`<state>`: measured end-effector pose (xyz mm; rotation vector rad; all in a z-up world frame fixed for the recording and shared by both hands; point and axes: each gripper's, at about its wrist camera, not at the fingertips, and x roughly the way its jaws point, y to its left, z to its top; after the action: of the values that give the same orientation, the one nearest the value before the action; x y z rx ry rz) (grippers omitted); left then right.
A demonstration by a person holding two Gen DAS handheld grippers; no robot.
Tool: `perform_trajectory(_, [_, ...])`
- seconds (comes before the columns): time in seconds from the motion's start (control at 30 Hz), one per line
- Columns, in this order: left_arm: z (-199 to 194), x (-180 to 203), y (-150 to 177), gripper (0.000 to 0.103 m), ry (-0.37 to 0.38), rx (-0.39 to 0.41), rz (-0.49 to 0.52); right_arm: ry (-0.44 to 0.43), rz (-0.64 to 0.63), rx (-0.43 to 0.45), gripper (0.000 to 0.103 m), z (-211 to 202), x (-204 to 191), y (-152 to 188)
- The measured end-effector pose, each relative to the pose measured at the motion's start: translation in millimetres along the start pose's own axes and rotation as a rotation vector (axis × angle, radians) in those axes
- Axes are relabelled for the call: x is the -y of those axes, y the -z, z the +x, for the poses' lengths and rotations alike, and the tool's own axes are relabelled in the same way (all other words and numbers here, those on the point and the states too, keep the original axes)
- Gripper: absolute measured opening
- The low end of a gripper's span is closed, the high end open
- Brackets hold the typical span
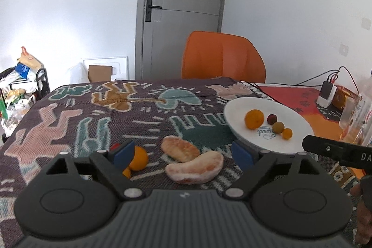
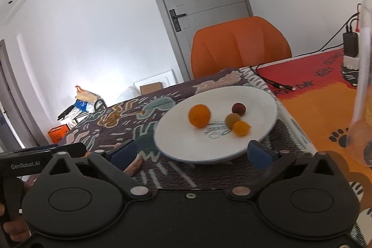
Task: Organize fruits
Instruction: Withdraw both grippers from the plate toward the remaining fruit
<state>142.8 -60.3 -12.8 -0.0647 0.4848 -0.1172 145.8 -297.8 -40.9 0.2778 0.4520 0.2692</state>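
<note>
A white plate [image 1: 293,117] on the patterned cloth holds an orange [image 1: 254,119], a dark red fruit [image 1: 271,119], a brownish fruit [image 1: 278,127] and a small orange fruit [image 1: 287,133]. Two pale pomelo segments [image 1: 180,150] [image 1: 195,170] lie on the cloth between my left gripper's open fingers [image 1: 182,155]. An orange fruit [image 1: 139,157] and a smaller one [image 1: 127,173] sit by its left finger [image 1: 123,155]. My right gripper [image 2: 194,152] is open and empty, just in front of the plate [image 2: 176,138], which holds the same fruits [image 2: 199,115].
An orange chair [image 1: 222,57] stands behind the table. A clear plastic bottle [image 2: 363,76] stands at the right. A charger with cables [image 1: 326,92] lies on the red-orange mat [image 2: 320,94]. Bags and a cart [image 1: 21,85] stand at the far left.
</note>
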Motion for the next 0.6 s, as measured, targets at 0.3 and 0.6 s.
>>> perform_trajectory(0.3, [-18,-23,15,0.097,-0.046,0.008,-0.031,-0.039,-0.033,-0.031,0.103,5,-23,6])
perform_trajectory(0.6, [-27,-47,27,0.097,-0.09,0.01,-0.083,-0.071,-0.077,-0.06,0.103,8,-45,12])
